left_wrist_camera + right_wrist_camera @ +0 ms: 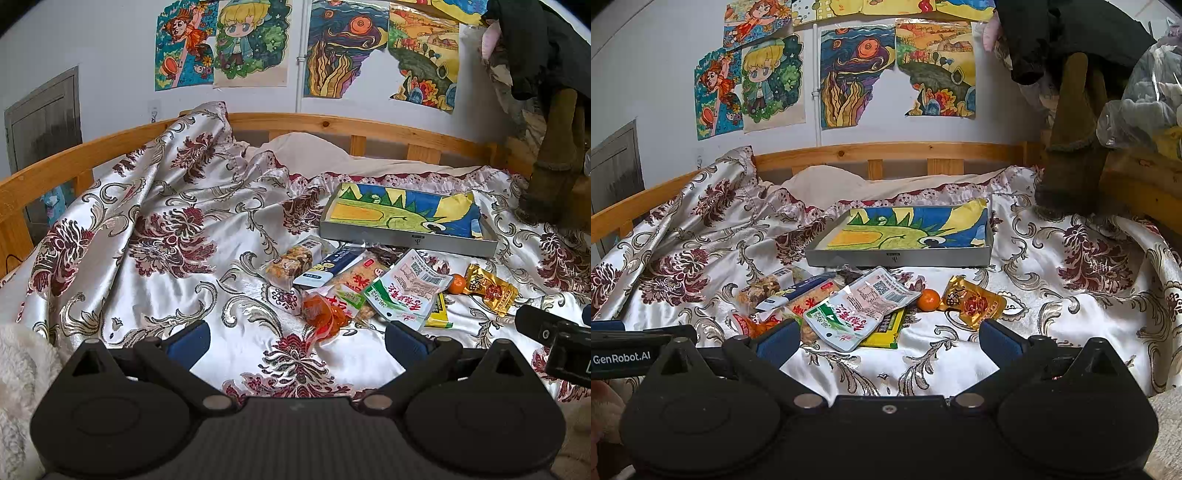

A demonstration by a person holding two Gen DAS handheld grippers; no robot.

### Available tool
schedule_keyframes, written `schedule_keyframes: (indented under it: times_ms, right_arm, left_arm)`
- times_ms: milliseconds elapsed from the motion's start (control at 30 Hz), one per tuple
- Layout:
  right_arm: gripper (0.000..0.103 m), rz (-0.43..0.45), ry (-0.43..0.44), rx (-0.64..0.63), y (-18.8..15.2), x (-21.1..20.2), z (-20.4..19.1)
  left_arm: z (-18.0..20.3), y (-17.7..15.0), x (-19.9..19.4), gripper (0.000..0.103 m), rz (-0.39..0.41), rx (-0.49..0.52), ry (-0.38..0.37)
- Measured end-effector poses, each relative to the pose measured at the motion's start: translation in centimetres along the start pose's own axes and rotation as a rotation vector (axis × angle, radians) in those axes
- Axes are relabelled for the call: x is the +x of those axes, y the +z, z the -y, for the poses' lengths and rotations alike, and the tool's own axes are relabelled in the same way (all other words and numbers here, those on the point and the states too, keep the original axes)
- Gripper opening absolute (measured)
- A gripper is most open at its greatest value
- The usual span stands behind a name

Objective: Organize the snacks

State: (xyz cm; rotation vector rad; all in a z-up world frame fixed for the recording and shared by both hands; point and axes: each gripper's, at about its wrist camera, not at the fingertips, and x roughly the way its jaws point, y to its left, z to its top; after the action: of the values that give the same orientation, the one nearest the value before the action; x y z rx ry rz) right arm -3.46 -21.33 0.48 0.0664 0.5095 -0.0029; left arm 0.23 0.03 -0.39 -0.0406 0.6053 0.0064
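While the left tool [295, 338] hovers low over the bed [155, 236] with fingers wide apart and empty, the snack pile [354, 284] lies at one o'clock, heaped just before the shallow tray [406, 242], likely its destination. From the right wrist, the right tool [886, 338] is likewise spread and holding nothing; the small orange [929, 299] and gold packet [973, 302] sit at twelve, loose and easiest to reach.

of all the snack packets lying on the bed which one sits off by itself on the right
The gold packet with red print. It lies right of the small orange fruit, apart from the overlapping heap of packets; the white and green pouch tops that heap.
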Motion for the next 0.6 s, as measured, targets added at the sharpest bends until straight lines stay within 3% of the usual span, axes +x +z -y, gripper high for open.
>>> schedule_keyframes:
  times_ms: [600]
  right_arm:
    - [0.102,0.0,0.001,0.0,-0.01,-0.04,0.04]
  left_arm:
    - [-0.2,-0.39,0.17,0.103,-0.004,-0.002,0.006]
